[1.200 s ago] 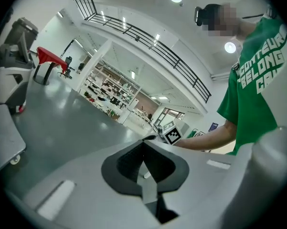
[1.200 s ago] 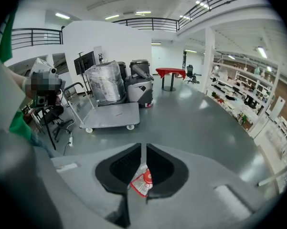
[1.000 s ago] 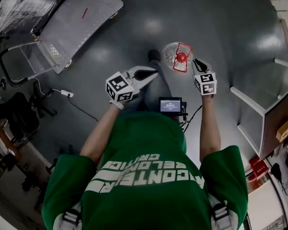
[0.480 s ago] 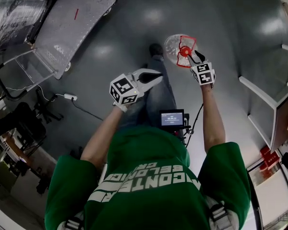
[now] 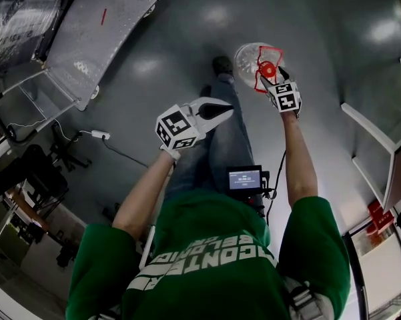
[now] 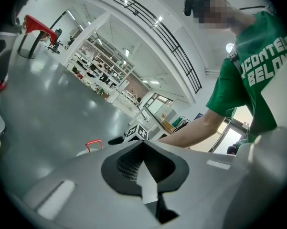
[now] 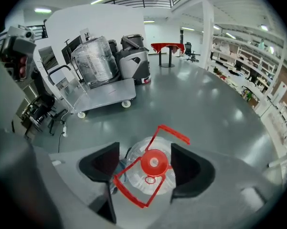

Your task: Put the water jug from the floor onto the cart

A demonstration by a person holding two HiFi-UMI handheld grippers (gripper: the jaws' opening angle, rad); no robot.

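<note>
The clear water jug (image 5: 252, 60) with a red cap and a red fold-up handle stands on the grey floor ahead of the person's feet. My right gripper (image 5: 277, 77) points steeply down right over it. In the right gripper view its jaws have just been opening and stand one on each side of the red cap (image 7: 154, 161), not pressing it; the red handle (image 7: 133, 194) runs across below them. My left gripper (image 5: 228, 110) hangs over the person's leg, left of the jug, shut and empty. The flat metal cart (image 5: 100, 25) is at the upper left.
A plastic-wrapped load (image 7: 93, 58) sits on the cart's far end by its push handle (image 7: 55, 78). A power strip and cable (image 5: 97, 134) lie on the floor at the left. White shelf frames (image 5: 370, 139) stand to the right. A small screen (image 5: 245, 177) hangs at the person's waist.
The right gripper has come down onto the jug's top and its jaws have spread. The left gripper sank a little. The person has bent forward.
</note>
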